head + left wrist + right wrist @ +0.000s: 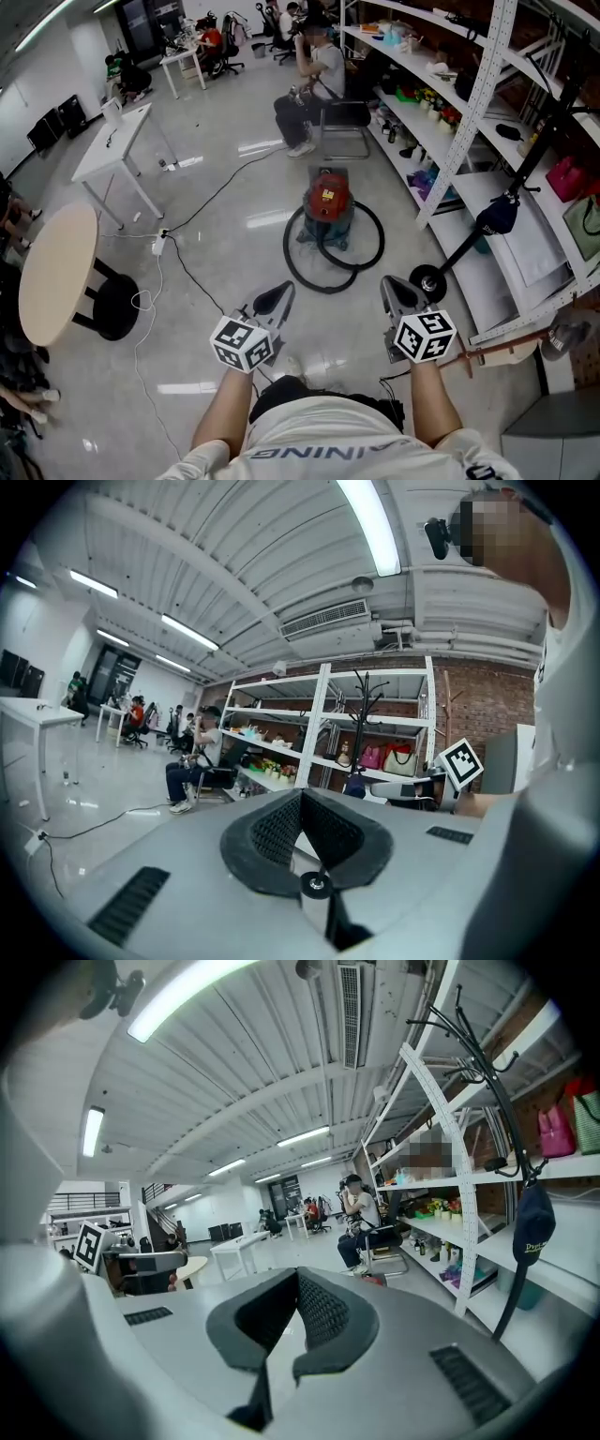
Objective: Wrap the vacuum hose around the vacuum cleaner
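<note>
Closest to me, my grey two-jaw left gripper [274, 298] and right gripper [397, 292] both have their jaws pressed together on nothing. Ahead and below, between the two, the red canister vacuum cleaner [328, 202] stands on the glossy floor [225, 244], its black hose [381, 246] lying in loose loops about its base. Neither hand seems clearly nearer, so I judge the reach goes forward and down.

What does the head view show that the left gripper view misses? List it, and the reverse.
Head view only: the red vacuum cleaner on the floor, its black hose looped around it, and the round table. Left gripper view only: ceiling lights, an air vent, and the left gripper with jaws together, nothing between. Both: the seated person, the shelving and the right gripper with its marker cube.
</note>
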